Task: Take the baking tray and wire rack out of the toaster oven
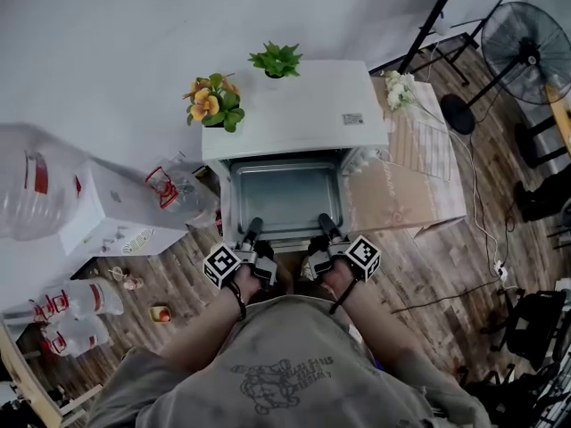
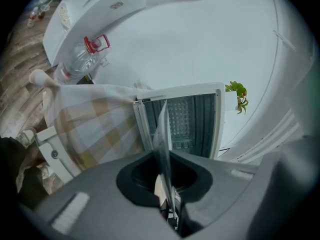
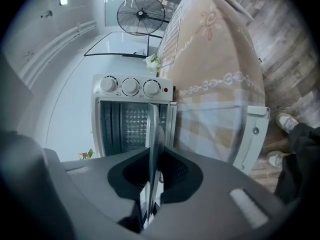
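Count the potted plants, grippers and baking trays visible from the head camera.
Potted plants: 2 (flowering plant, green plant)
Grippers: 2 (left gripper, right gripper)
Baking tray: 1
Total: 5

A table draped in a beige-and-white checked cloth (image 1: 406,185) is carrying a white boxy toaster oven (image 1: 294,114), and a small bunch of white flowers (image 1: 400,87) is sitting on the cloth just beside the oven's far right corner. The brown wood-plank floor (image 1: 178,266) is bearing a black round-headed pedestal fan (image 1: 526,43) at the far right, and clear plastic bottles with red labels (image 1: 76,301) are lying on it at the near left.
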